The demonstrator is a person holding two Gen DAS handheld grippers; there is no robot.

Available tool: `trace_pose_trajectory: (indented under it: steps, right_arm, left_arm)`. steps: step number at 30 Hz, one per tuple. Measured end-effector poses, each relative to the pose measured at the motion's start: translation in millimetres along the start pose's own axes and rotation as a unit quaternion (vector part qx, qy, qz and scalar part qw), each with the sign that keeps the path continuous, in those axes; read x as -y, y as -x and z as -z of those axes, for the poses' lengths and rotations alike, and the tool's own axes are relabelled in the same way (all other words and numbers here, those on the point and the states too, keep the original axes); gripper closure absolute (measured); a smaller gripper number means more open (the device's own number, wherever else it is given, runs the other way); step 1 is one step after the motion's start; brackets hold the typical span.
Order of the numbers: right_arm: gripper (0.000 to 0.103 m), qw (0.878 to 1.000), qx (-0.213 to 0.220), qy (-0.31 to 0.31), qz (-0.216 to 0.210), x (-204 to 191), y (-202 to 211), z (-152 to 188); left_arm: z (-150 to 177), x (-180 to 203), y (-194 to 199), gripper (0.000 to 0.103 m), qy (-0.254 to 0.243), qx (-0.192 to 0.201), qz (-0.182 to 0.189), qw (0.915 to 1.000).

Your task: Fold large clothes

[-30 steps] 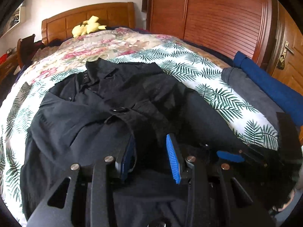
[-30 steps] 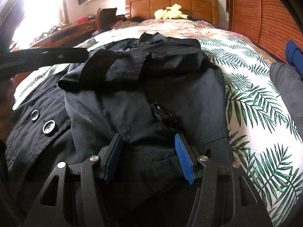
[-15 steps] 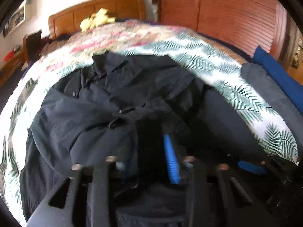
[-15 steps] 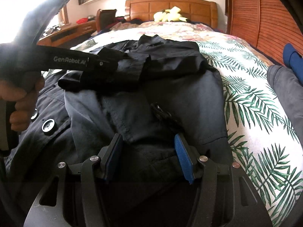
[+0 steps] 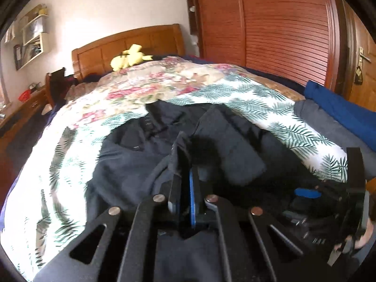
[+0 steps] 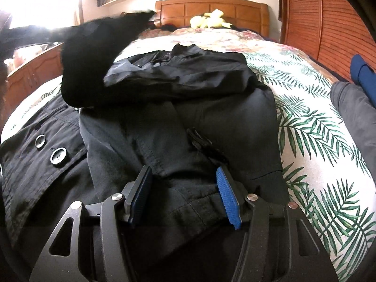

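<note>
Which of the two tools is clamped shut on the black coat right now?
The left tool: its blue pads are pinched together on a fold of the black coat. The right tool stands open over it.

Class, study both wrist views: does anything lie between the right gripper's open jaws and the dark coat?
Nothing visible does. The right gripper hangs directly over the dark coat, jaws apart, only coat fabric showing between them.

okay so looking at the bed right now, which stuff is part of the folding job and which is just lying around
Part of the job:
black coat
left hand-held gripper, shut on a fold of the coat
right hand-held gripper, open over the coat

Just lying about:
yellow plush toy
blue cloth
grey garment
leaf-print bedspread
</note>
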State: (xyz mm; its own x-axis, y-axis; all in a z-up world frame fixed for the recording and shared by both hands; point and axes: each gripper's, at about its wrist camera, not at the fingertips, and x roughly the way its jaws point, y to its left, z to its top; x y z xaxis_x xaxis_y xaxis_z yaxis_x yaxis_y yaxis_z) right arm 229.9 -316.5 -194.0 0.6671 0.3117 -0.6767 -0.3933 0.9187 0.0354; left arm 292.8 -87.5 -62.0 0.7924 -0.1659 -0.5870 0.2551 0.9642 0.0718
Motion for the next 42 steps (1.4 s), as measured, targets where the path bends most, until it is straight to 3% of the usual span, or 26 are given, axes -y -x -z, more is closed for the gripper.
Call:
trace_pose_trajectory:
  steps: [7,15,20,25,35,42]
  right_arm:
    - [0.045,1.0,-0.001,-0.003,0.0,2,-1,-1]
    - [0.045,1.0,-0.004,-0.01,-0.002,5,-3,-2]
    - [0.045,1.0,-0.007,-0.01,-0.001,6,-4,-3]
    - [0.045,1.0,-0.013,-0.003,0.01,3,-6,-5]
    - [0.045,1.0,-0.006,0.003,0.02,-3,-4,-3]
    - [0.045,1.0,-0.006,0.007,0.024,-5,-4,-3]
  left_arm:
    - [45,-55,18,0.098,0.01,-0.022,0.007,0.9997]
    - [100,-84,32,0.091,0.026,-0.037,0.024,0.9987]
    - [128,-92,48,0.077,0.051,-0.039,0.044,0.997]
    - [147,-102,68,0.07,0.085,-0.032,0.056,0.9943]
    - [139,-114,79,0.068,0.096,-0.006,0.003,0.9953]
    - [119,-108,77,0.068,0.089,0.009,0.002,0.996]
